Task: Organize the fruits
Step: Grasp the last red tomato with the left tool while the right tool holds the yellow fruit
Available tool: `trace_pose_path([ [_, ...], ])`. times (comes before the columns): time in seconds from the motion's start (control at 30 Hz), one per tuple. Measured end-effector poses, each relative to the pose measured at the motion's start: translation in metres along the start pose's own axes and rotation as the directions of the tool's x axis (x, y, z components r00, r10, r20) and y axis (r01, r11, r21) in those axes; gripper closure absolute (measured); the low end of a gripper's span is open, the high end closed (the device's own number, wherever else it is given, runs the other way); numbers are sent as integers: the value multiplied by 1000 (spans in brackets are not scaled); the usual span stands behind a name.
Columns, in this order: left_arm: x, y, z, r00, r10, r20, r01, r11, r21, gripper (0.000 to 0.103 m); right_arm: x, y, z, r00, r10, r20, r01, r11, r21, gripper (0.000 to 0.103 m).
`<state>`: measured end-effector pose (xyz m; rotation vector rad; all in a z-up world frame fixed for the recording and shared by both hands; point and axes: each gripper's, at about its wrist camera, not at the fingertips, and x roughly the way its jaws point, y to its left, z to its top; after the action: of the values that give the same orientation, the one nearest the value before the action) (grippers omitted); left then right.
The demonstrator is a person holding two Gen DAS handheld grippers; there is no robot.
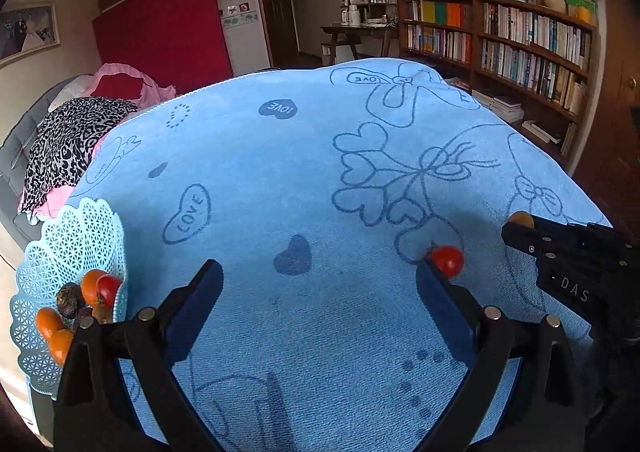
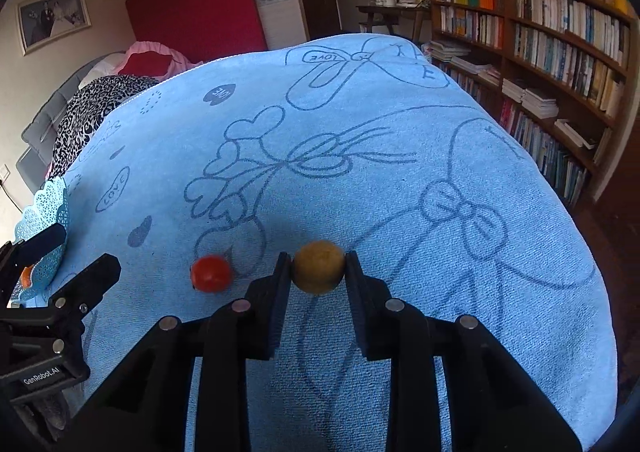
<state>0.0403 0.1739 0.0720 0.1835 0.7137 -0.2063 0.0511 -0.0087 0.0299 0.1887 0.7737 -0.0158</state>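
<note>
My right gripper is shut on a round yellow-brown fruit, held just above the blue towel. A red cherry tomato lies on the towel to its left. In the left wrist view that tomato sits just beyond the tip of the right-hand finger of my left gripper, which is open with nothing between its fingers. A light blue lattice basket at the left edge holds several small fruits, orange, red and dark brown. The right gripper comes in from the right with the yellow-brown fruit.
The towel covers a table whose far and right edges drop away. A long bookshelf fills the right wall. A sofa with leopard-print cloth stands at the left. The basket sits at the towel's left edge, behind the left gripper.
</note>
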Motion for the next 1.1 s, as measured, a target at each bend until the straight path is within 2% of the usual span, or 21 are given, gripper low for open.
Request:
trace_pose_path([
  [0.1,10,-14,1,998,-56,-26,57,998,17,6,2,-6,0,1000,-6,0,6,1000,16,75],
  [0.27,24,-32,2,990,-125,-63,127,991,39,20,4,-8,0,1000,-4,1,4,1000,26,75],
  [0.47,44,-43,1,970,-208,-126,213,977,28,47,4,-12,1,1000,-3,1,3,999,43,75],
  [0.53,48,-45,0,961,-239,-139,243,970,15,49,4,-12,0,1000,-2,1,2,999,43,75],
  [0.67,51,-52,1,956,-259,-142,265,964,27,54,4,-12,0,1000,-2,0,2,999,41,75],
  [0.77,53,-56,1,954,-260,-147,268,963,35,55,5,-13,0,1000,-2,-1,2,999,47,75],
  [0.87,55,-57,1,952,-262,-156,271,962,37,61,5,-13,0,1000,-3,0,3,999,46,75],
  [1.1,56,-61,0,954,-256,-156,266,963,50,63,6,-12,-1,1000,-3,-2,3,999,48,75],
])
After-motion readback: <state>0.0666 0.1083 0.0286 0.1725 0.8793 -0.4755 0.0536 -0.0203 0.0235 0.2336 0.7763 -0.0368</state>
